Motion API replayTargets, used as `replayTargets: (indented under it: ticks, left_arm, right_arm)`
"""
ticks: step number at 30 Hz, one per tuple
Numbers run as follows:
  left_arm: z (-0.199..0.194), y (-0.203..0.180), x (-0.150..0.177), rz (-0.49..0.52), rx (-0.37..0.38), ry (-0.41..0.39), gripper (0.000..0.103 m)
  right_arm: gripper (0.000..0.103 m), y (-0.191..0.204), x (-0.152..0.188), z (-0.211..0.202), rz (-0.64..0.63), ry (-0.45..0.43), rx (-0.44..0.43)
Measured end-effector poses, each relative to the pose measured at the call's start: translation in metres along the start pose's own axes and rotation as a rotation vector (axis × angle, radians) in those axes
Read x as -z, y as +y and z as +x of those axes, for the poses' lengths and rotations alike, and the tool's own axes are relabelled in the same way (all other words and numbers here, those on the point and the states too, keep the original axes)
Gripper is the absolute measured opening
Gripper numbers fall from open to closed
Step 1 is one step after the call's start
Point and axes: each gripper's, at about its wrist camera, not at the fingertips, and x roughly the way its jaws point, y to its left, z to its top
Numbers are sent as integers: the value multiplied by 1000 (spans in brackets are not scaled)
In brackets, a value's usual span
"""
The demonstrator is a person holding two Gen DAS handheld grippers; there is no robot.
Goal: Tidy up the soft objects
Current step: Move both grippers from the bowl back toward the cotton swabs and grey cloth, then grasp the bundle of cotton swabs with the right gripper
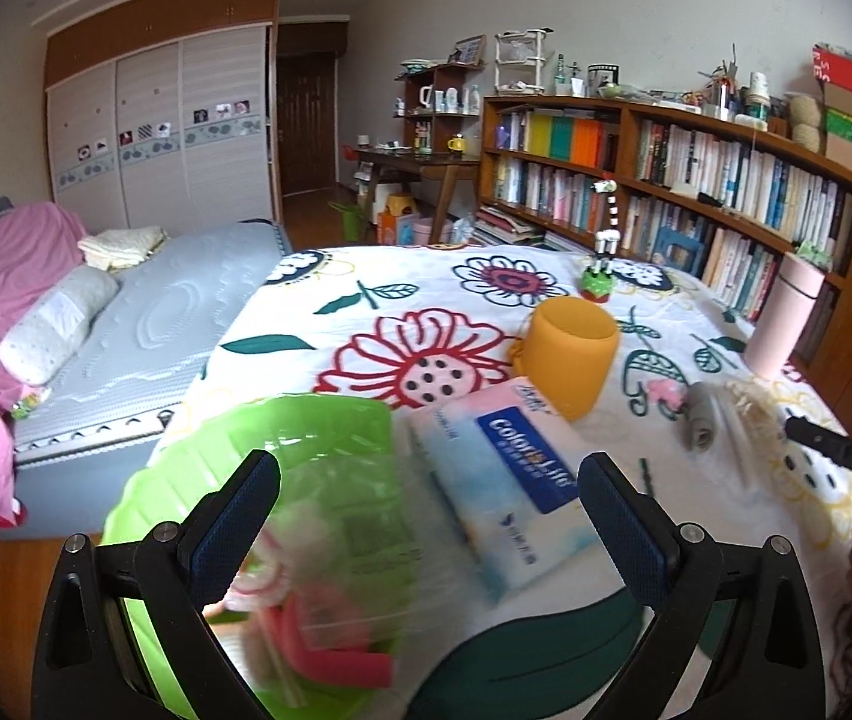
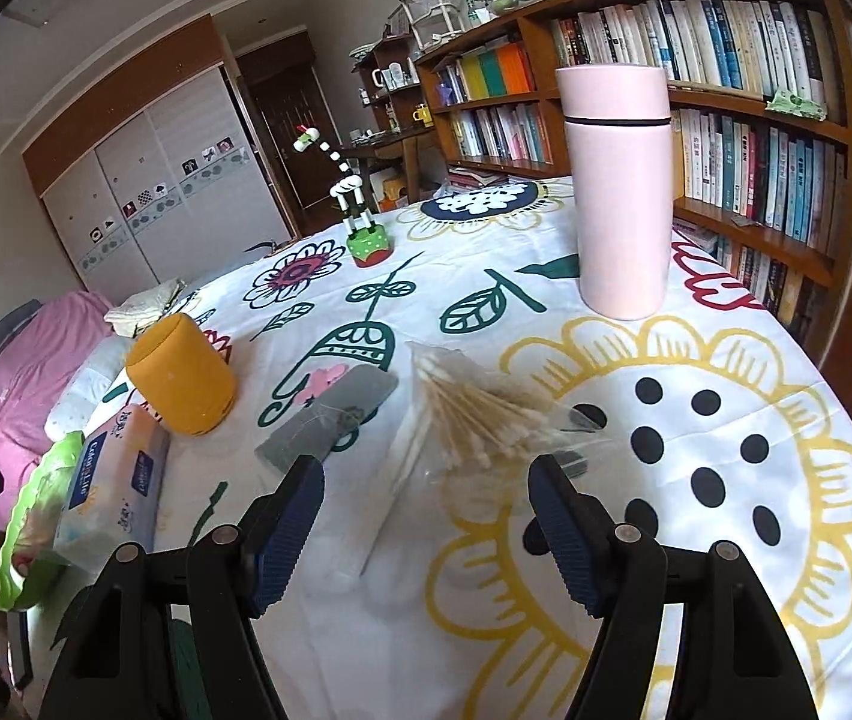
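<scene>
Cotton-swab bag (image 2: 474, 414), clear plastic, lies flat on the flowered cloth of the worktop (image 2: 756, 600), just ahead of the right claw (image 2: 426, 516), whose fingers stand apart with nothing between them. Long axis of the swab bundle runs diagonally: tips fan toward the far left near the grey roll (image 2: 330, 414), stems converge toward the near right; a long clear flap trails toward the claw. Left claw (image 1: 426, 516) likewise spread and empty, hovering over the green basket (image 1: 186, 480) at the worktop's left edge and the tissue pack (image 1: 504, 480) just beside it; the basket contents are blurred. Risks, as judgement: slick film may slide out of the pads if only the loose flap is pinched; a grip across the fanned end could spill or bend swabs if the bag is unsealed (seal not discernible). Orange cup (image 2: 183, 381) and pink flask (image 2: 621, 192) stand apart, but a wide sweep toward the basket could tip the cup.
</scene>
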Motion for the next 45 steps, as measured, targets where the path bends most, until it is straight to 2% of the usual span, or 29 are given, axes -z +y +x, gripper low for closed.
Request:
replayTargets:
  ticks: [9, 18, 24, 28, 34, 45]
  left_arm:
    - [5, -36, -7, 62, 62, 10, 100]
    - [12, -68, -9, 131, 112, 24, 100]
    - [20, -86, -9, 167, 136, 37, 100]
    - [28, -95, -10, 178, 145, 48, 100]
    - [40, -111, -14, 194, 168, 65, 100]
    - [68, -152, -14, 259, 205, 110, 100]
  right_arm:
    - [68, -9, -15, 25, -54, 36, 45]
    - [67, -10, -27, 45, -108, 80, 49]
    - [57, -14, -33, 62, -124, 114, 48]
    - [42, -17, -32, 65, -113, 134, 37]
    - [29, -25, -31, 58, -91, 129, 12]
    - [26, -32, -25, 39, -32, 123, -45]
